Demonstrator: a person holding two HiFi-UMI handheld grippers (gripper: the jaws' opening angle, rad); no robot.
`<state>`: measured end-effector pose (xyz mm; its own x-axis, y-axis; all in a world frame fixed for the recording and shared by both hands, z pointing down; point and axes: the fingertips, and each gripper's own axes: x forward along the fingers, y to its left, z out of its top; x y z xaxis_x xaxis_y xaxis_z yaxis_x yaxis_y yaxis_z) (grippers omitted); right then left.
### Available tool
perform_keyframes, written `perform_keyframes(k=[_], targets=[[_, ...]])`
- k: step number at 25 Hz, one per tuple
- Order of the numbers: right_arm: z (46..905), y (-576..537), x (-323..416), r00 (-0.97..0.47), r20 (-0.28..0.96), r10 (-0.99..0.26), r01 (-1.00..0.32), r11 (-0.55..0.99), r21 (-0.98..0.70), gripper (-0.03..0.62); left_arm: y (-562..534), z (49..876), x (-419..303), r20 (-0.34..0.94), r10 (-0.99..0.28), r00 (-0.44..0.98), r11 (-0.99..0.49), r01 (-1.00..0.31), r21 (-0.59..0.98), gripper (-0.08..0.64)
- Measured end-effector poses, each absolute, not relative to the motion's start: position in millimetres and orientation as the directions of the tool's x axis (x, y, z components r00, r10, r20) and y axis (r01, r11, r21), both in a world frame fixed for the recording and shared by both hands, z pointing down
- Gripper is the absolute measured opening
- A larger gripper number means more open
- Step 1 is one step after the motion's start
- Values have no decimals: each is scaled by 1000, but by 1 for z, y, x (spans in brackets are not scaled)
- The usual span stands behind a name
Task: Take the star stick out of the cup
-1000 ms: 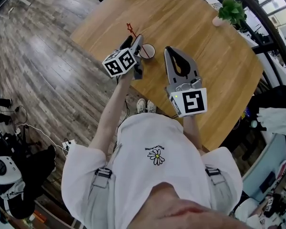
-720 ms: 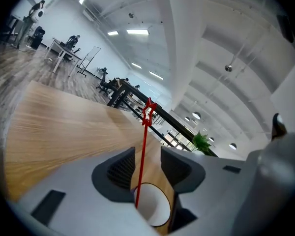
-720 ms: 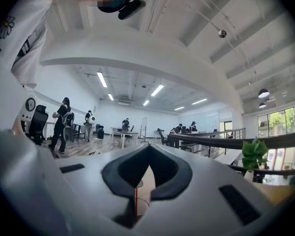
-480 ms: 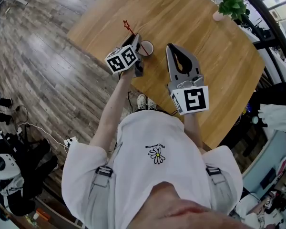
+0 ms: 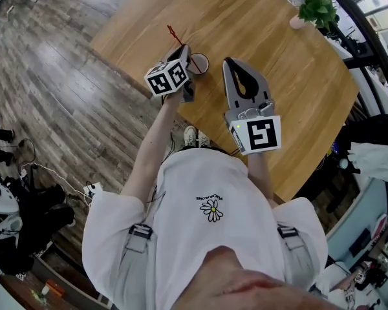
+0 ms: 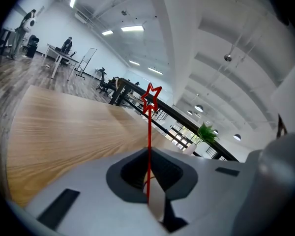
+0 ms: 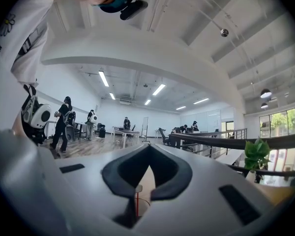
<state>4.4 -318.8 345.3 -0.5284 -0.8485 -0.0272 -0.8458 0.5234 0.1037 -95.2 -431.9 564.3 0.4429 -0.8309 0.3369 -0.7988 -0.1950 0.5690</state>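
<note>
Wooden table (image 5: 278,63) standing over plank flooring in an open office, with a potted plant (image 5: 315,10) sitting near its far edge. Toward the near edge the cup (image 5: 200,64) is standing upright. The star stick (image 5: 175,36) is leaning out of it, up and to the left, with its lower end still inside. The left gripper (image 5: 187,51) is reaching in at the cup's left side. Its jaws have just been closing and are now pinching the thin red shaft (image 6: 149,146) between them, the star (image 6: 151,96) rising well above the grip. The right gripper (image 5: 231,64) is hovering just right of the cup, jaws pressed together with nothing in them. Step in hand, as judged: the grasp is being secured and extraction is not yet begun. The next move is calling for a lift along the stick's own line until its foot is clearing the rim. A sideways drag is risking tipping the unsteadied cup, and the narrow shaft is likely to swivel in the pinch.
</note>
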Motion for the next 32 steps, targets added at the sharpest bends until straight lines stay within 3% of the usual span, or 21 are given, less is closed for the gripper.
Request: perform_keyframes(k=[10, 20, 27, 32], targets=[[340, -317, -1, -537, -45, -843, -842, 530, 101, 8, -445, 518, -92, 250, -849, 465, -260, -781, 567, 23], [358, -319, -9, -539, -17, -842, -840, 536, 81, 8, -436, 422, -71, 216, -852, 476, -451, -878, 159, 23], [356, -314, -18, -540, -19, -842, -837, 534, 119, 8, -392, 326, -79, -6, -896, 444, -443, -895, -50, 23], [354, -309, -25, -556, -14, -831, -823, 548, 147, 8, -347, 294, -96, -171, -919, 354, -320, -926, -198, 23]])
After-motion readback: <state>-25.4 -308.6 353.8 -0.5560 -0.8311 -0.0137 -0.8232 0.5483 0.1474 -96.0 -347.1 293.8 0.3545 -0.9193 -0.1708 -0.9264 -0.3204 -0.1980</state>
